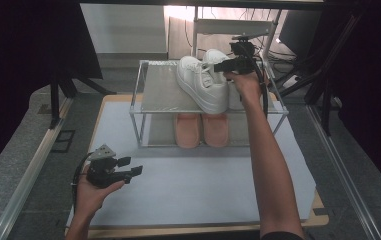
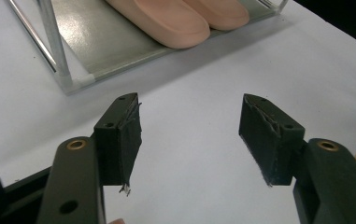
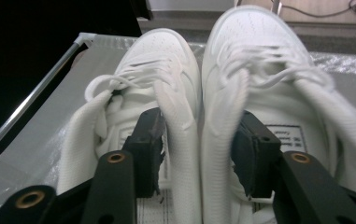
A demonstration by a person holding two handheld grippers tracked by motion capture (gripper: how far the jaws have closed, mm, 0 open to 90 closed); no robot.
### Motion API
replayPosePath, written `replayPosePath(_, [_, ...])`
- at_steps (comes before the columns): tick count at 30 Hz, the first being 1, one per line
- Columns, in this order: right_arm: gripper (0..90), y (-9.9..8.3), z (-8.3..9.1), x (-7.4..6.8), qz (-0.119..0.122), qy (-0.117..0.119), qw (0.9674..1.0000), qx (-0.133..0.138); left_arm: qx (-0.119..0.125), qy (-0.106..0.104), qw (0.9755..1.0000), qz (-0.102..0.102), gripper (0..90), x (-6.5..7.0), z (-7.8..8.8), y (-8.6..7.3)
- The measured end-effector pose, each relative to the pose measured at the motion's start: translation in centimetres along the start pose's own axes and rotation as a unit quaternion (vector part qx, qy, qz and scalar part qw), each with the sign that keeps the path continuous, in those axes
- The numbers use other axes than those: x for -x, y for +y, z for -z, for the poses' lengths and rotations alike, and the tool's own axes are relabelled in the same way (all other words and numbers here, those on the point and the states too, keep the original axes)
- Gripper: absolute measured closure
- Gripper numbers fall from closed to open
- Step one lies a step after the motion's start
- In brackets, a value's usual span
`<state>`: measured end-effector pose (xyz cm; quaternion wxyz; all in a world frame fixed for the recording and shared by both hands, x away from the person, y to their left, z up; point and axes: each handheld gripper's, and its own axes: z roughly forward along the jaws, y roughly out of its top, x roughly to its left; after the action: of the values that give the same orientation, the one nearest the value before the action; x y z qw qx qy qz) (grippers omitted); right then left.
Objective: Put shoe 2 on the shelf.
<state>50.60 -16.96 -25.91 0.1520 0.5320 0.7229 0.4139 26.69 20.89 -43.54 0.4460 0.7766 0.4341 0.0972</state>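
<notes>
The left gripper [image 1: 128,167] lies nearest, low over the counter [image 1: 203,185] in front of the rack [image 1: 143,107], its fingers [image 2: 119,135] spread with nothing between them. On the rack's top shelf stand two white sneakers [image 1: 203,82] side by side, touching, toes pointing away from the person. The right gripper [image 3: 199,149] reaches over the rack to their heel ends. One of its fingers [image 3: 147,149] sits inside the left-hand sneaker [image 3: 152,93] as the right gripper view shows it, and the other inside the right-hand sneaker [image 3: 269,88], with the two inner collars between them. The fingers stand released, not pressing the collars. On the rack's bottom shelf, below the sneakers, lie two pink slippers [image 1: 201,129].
</notes>
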Motion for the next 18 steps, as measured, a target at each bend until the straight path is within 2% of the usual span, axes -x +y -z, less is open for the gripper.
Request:
replayPosePath(2, [56.2,0.0,0.4,0.6,-0.014,0.016,0.9997,0.01,-0.001,0.001,1.0,0.001,39.4,0.1,0.0,0.0])
replayPosePath(5, [57.6,-0.3,1.5,1.8,-0.034,0.039,0.9976,0.046,-0.002,0.0,1.0,0.001,39.5,0.1,-0.1,0.0])
replayPosePath(7, [57.6,-0.5,2.1,2.4,-0.039,0.051,0.9964,0.055,-0.003,0.0,1.0,-0.001,39.5,0.2,-0.3,0.1])
replayPosePath(10, [59.4,-0.7,2.9,2.9,-0.037,0.061,0.9952,0.066,-0.004,-0.002,1.0,-0.003,39.4,0.3,-0.4,0.1])
replayPosePath(12, [64.7,-1.1,3.7,3.2,-0.031,0.059,0.9946,0.08,-0.005,-0.002,1.0,-0.003,39.4,0.4,-0.5,0.1])
replayPosePath(18, [76.5,-2.4,5.3,4.1,-0.018,0.07,0.9928,0.095,-0.005,-0.002,1.0,-0.003,39.4,0.5,-0.5,0.1])
